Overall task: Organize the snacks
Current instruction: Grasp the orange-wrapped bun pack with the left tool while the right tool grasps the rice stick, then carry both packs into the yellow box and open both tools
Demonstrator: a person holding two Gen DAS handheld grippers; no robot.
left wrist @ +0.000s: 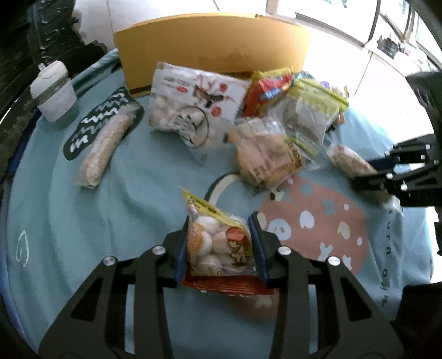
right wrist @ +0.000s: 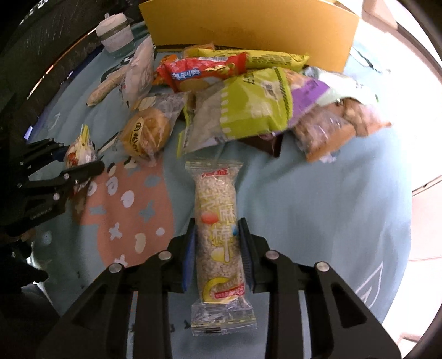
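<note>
In the left wrist view, our left gripper [left wrist: 219, 245] is clamped on a small bag of round snacks [left wrist: 218, 243], its blue pads pressing both sides of the bag near the front edge of the blue cloth [left wrist: 132, 193]. Beyond it, toward the far edge, a brown box [left wrist: 212, 47] stands upright, with a white bag [left wrist: 190, 110], a red pack [left wrist: 265, 91] and a green bag [left wrist: 309, 110] heaped just before it. A bun [left wrist: 265, 154] lies in the middle, a rice bar [left wrist: 105, 149] toward the left edge, and a cup [left wrist: 54, 91] at the far left corner. Our right gripper [left wrist: 370, 176] shows at the right edge, closed on another bar [left wrist: 350, 160].

In the right wrist view, that gripper [right wrist: 216, 254] has its fingers narrow, pinching the long bar [right wrist: 218, 237] across its middle above the cloth [right wrist: 317, 207]. The heap lies ahead: bun [right wrist: 146, 132], green bag [right wrist: 248, 110], red pack [right wrist: 204, 71], box [right wrist: 248, 24] behind. The left gripper [right wrist: 80, 165] is at the left edge with the snack bag [right wrist: 80, 152] between its fingers.
</note>
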